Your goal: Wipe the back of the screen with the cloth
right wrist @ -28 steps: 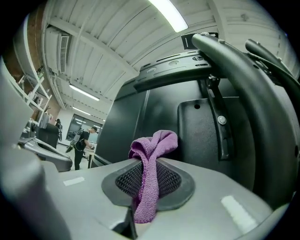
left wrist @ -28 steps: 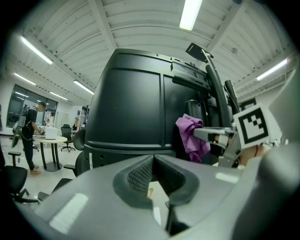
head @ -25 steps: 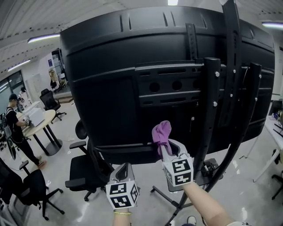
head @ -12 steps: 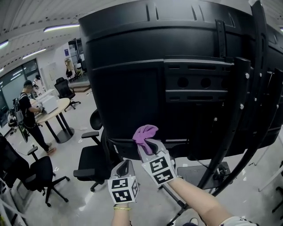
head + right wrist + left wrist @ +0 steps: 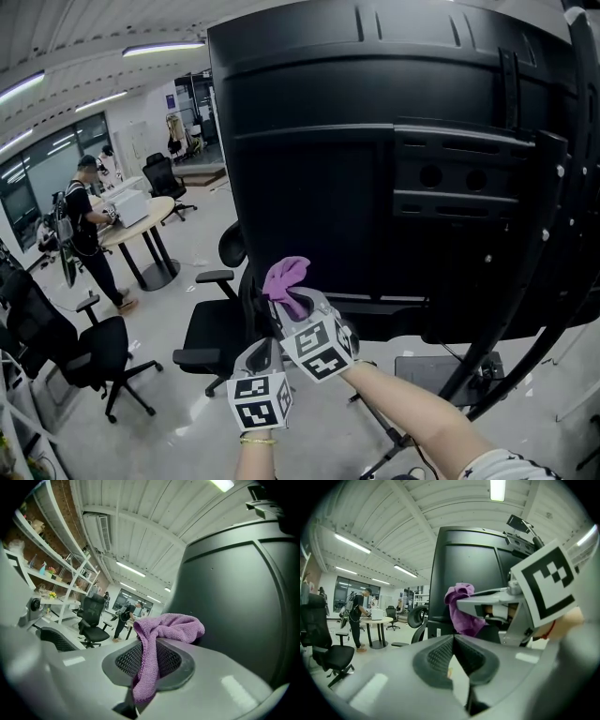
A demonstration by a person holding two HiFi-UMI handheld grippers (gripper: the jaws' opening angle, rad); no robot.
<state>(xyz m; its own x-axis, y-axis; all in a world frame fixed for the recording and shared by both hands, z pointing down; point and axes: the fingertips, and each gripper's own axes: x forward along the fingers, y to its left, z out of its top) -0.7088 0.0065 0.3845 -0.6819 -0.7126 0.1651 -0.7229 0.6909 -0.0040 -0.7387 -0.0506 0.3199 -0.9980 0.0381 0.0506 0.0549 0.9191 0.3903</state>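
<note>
While the purple cloth [image 5: 284,278] sits clamped between the jaws of the right gripper [image 5: 294,306], with a loose bunch standing above the pads and a tail hanging down between them, it is raised against the lower left part of the screen [image 5: 375,141], whose black back fills most of the head view. Whether the bunch already touches the panel cannot be told; the right gripper view shows it very close to the dark surface. To wipe well, I judge that the bunch should be pressed flat on the plastic so that cloth alone meets it, never the jaw tips, and drawn in long overlapping strokes from this corner across the ribs and round the bracket [image 5: 469,178]. The left gripper [image 5: 265,354] hangs below the screen, just beside the right one, its jaws together on nothing. The stand [image 5: 525,281] crosses the right half of the screen and hides the panel behind its posts, and the screen's top and right edge are cut off. Below the screen's left corner stands an office chair [image 5: 220,323]; well left of it a person [image 5: 84,225] is at a round table [image 5: 141,211].
</note>
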